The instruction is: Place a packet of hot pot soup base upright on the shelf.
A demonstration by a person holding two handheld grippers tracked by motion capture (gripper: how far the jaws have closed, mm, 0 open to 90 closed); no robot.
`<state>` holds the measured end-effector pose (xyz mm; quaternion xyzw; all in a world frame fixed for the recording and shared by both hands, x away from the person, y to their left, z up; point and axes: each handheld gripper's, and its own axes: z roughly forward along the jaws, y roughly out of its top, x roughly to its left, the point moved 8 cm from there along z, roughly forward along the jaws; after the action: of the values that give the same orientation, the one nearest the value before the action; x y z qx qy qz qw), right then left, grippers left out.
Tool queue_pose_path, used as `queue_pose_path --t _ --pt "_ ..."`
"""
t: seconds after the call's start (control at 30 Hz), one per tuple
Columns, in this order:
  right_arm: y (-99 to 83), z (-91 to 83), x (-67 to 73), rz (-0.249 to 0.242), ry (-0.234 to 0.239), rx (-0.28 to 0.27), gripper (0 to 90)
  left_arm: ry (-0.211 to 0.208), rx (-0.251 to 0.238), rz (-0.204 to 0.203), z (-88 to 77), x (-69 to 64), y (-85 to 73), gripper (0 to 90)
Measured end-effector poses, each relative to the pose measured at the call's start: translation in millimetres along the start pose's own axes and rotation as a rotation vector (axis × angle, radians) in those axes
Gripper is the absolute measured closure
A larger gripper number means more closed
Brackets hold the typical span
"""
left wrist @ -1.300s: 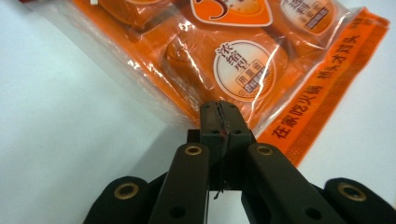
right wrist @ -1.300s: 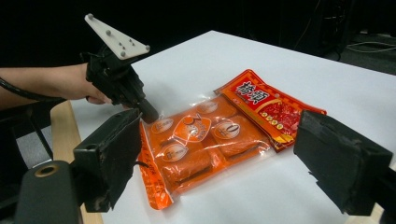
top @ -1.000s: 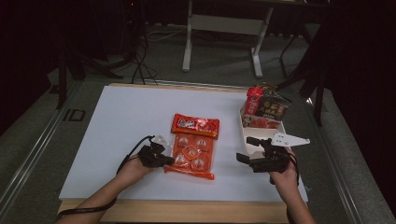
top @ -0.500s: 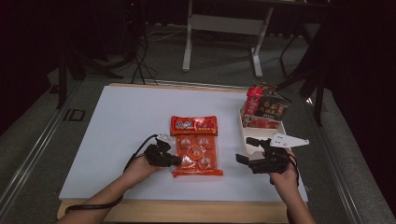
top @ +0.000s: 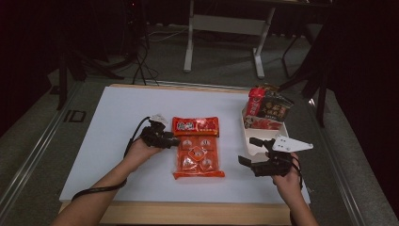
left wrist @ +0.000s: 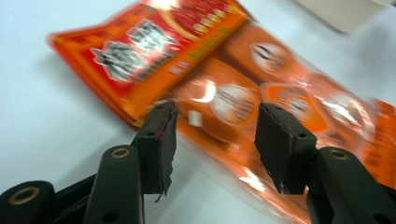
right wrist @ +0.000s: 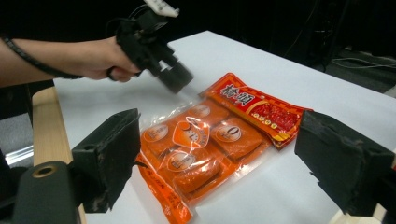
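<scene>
- Left gripper [top: 170,140]: black body, black cable looping back along the forearm, small pale plate on top.
- Its jaws: flat black pads with ragged, chipped edges; brass-ringed holes in the arms.
- Right gripper [top: 248,150]: black, grey three-cornered plate on top.
- Forearms bare, no sleeves visible.

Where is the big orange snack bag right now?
In the high view the orange snack bag lies flat mid-table on the white table, between the left gripper at its left edge and the right gripper, with the white box to its right.
</scene>
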<state>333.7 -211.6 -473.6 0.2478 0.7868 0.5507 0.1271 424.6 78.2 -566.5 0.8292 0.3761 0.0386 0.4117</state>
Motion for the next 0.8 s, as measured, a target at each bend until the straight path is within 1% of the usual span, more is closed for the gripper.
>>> queue_pose_path --t 0.03,0.07,0.1,0.13,0.17,0.2,0.23,0.27,0.3,0.33,0.37,0.4,0.43,0.47,0.53,0.6,0.67,0.7,0.73,0.77,0.8 --pt "-0.5 0.4 0.2 -0.005 -0.002 0.003 13.4 0.0 0.0 0.0 0.0 0.0 0.0 47.9" --pt "-1.4 0.8 -0.2 -0.016 -0.008 0.011 13.4 0.024 -0.006 -0.008 3.1 9.5 1.8 47.4" --pt "-1.5 0.8 -0.5 -0.019 -0.012 0.011 13.4 0.035 -0.004 -0.009 5.0 14.4 2.2 46.4" --pt "-1.5 0.8 -0.5 -0.019 -0.012 0.011 13.4 0.035 -0.004 -0.009 5.0 14.4 2.2 45.4" --pt "-0.9 -0.3 -1.2 -0.025 -0.021 0.002 13.1 0.055 -0.005 -0.031 8.5 24.1 2.8 45.3" --pt "-0.1 -0.9 -1.6 -0.029 -0.022 -0.005 13.1 0.055 -0.005 -0.031 8.5 24.1 2.8 45.3" --pt "0.5 -1.6 -1.4 -0.028 -0.021 -0.009 12.8 0.056 -0.013 -0.049 9.9 28.3 3.3 45.2" --pt "0.5 -1.6 -1.4 -0.028 -0.021 -0.009 12.8 0.044 -0.021 -0.074 11.5 32.1 3.9 45.2" --pt "2.0 -3.5 -2.6 -0.041 -0.046 -0.022 12.1 0.068 -0.014 -0.085 15.2 40.2 4.1 42.8" --pt "2.1 -3.7 -2.6 -0.038 -0.044 -0.02 12.2 0.077 -0.016 -0.09 17.4 43.2 4.6 42.6" --pt "2.1 -3.7 -2.6 -0.038 -0.044 -0.02 12.2 0.077 -0.016 -0.09 17.4 43.2 4.6 41.7" --pt "1.6 -3.9 -2.2 -0.026 -0.039 -0.011 12.5 0.073 -0.018 -0.097 19.5 46.5 5.3 41.7" --pt "1.6 -4.4 -2.7 -0.017 -0.047 -0.011 13.3 0.076 -0.013 -0.101 21.2 48.3 5.7 41.6" --pt "1.2 -5.2 -2.7 0.007 -0.041 0.004 13.1 0.089 -0.006 -0.093 23.4 51.5 6.6 41.6" --pt "1.4 -5.3 -2.9 0.009 -0.045 0.001 12.8 0.089 -0.008 -0.1 26.5 55.4 8.7 41.6" --pt "0.6 -4.0 -1.9 -0.001 -0.059 0.01 11.1 0.085 -0.014 -0.11 28.3 58.1 10.5 41.6" --pt "-0.5 -2.0 1.4 -0.002 -0.044 0.013 10.8 0.079 -0.011 -0.117 31.8 60.0 11.3 41.6" --pt "-1.2 -0.6 2.3 -0.01 -0.05 0.02 10.7 0.083 0.005 -0.122 35.8 62.6 10.4 41.7" --pt "-2.0 0.9 3.2 -0.019 -0.058 0.028 10.8 0.083 0.005 -0.122 35.8 62.6 10.4 41.8" --pt "-3.0 2.5 4.7 -0.025 -0.05 0.039 10.8 0.082 0.015 -0.121 37.9 63.7 9.7 42.7" --pt "-3.7 4.0 5.5 -0.03 -0.055 0.046 10.8 0.085 0.019 -0.12 39.9 64.5 9.5 43.6"
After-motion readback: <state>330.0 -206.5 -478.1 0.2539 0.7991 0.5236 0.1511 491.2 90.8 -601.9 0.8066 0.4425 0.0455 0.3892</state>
